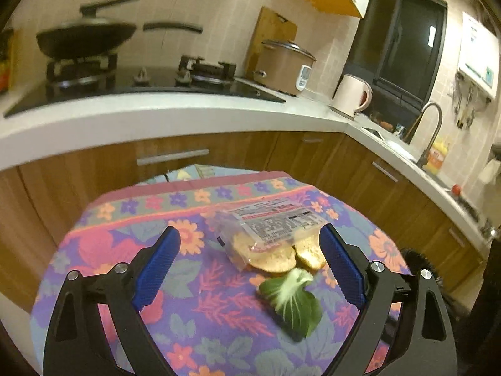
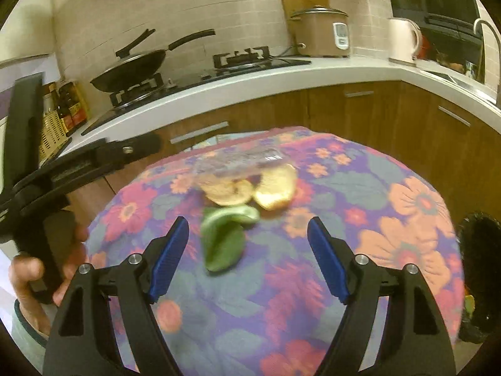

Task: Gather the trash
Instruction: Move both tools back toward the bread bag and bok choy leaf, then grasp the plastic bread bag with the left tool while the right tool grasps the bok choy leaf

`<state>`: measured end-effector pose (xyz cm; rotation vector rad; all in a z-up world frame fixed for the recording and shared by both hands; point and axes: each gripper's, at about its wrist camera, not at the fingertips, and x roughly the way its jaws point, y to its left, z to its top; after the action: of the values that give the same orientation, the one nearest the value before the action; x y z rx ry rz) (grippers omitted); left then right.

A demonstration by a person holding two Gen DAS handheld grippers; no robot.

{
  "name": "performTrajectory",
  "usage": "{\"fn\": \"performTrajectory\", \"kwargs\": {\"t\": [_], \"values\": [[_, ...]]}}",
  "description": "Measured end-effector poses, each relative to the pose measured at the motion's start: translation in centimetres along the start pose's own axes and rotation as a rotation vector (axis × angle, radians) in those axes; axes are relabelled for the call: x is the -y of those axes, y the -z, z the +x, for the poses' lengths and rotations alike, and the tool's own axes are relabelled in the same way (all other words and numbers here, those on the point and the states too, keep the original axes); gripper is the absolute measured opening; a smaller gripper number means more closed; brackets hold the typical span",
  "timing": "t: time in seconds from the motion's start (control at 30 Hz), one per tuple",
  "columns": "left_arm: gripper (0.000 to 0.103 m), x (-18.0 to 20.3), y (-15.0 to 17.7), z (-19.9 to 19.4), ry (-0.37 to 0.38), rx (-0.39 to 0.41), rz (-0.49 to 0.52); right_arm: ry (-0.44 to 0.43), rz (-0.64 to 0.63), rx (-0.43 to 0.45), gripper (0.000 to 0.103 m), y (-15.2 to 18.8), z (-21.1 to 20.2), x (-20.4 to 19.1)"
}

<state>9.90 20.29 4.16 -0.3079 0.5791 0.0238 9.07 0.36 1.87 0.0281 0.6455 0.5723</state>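
I have both grippers over the small table with the flowered cloth (image 1: 131,244), and I place everything else from that cloth. My left gripper (image 1: 250,244) has its blue fingers (image 1: 159,266) spread wide with nothing pressed between them. Near the middle of the cloth lies the clear plastic bag (image 1: 272,219) with its printed label up, and two bread rolls (image 1: 275,258) sit at its near end — the right-hand fingertip stands just beside one roll, though I cannot tell whether it touches. A green leaf (image 1: 292,304) lies on the cloth on the near side of the rolls, between the open fingers in this view.

My right gripper (image 2: 249,235) is also released, empty, with the leaf (image 2: 222,241) blurred between its fingertips and the rolls (image 2: 250,188) farther across the cloth. Off the cloth's left edge in the right wrist view, a hand (image 2: 34,279) holds the left gripper's black handle. Beyond the cloth's far edge runs the white counter (image 1: 162,109) — a black pan (image 1: 84,37) sits on the stove there.
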Motion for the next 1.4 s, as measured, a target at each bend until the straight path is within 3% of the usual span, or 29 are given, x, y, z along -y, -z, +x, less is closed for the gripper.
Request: {"fn": "performTrajectory", "kwargs": {"t": [0.3,0.5,0.73,0.87,0.93,1.1,1.2,1.23,1.27,1.4], "values": [[0.084,-1.6,-0.5,7.8,0.092,-0.174,-0.106,0.008,0.046,-0.075,0.074,0.3,4.7,-0.4],[0.078,-2.4,0.3,9.7,0.064,-0.175,-0.139,0.038,0.029,-0.118,0.074,0.5,6.2,-0.9],[0.062,-2.1,0.8,10.8,0.048,-0.205,-0.097,0.048,0.01,-0.21,0.072,0.5,8.2,-1.4],[0.034,-1.9,1.0,11.1,0.035,-0.222,-0.074,0.032,0.027,-0.237,0.059,0.6,8.8,-1.4],[0.029,-1.8,1.1,11.2,0.041,-0.226,-0.073,0.03,0.014,-0.236,0.052,0.6,8.8,-1.6],[0.018,-1.3,1.2,10.4,0.027,-0.191,-0.049,0.052,-0.058,-0.214,0.023,0.9,8.3,-2.9],[0.013,-1.2,1.2,9.8,0.012,-0.161,-0.039,0.08,-0.064,-0.178,0.015,1.0,7.5,-3.1],[0.006,-1.3,1.1,9.4,0.015,-0.147,-0.043,0.08,-0.061,-0.166,0.014,1.1,7.2,-3.0],[0.006,-1.5,1.0,9.1,0.019,-0.136,-0.048,0.068,-0.054,-0.147,0.009,1.1,6.7,-2.8],[0.005,-2.1,0.9,8.2,0.015,-0.099,-0.074,0.046,-0.029,-0.117,0.006,1.0,6.0,-2.4]]}}
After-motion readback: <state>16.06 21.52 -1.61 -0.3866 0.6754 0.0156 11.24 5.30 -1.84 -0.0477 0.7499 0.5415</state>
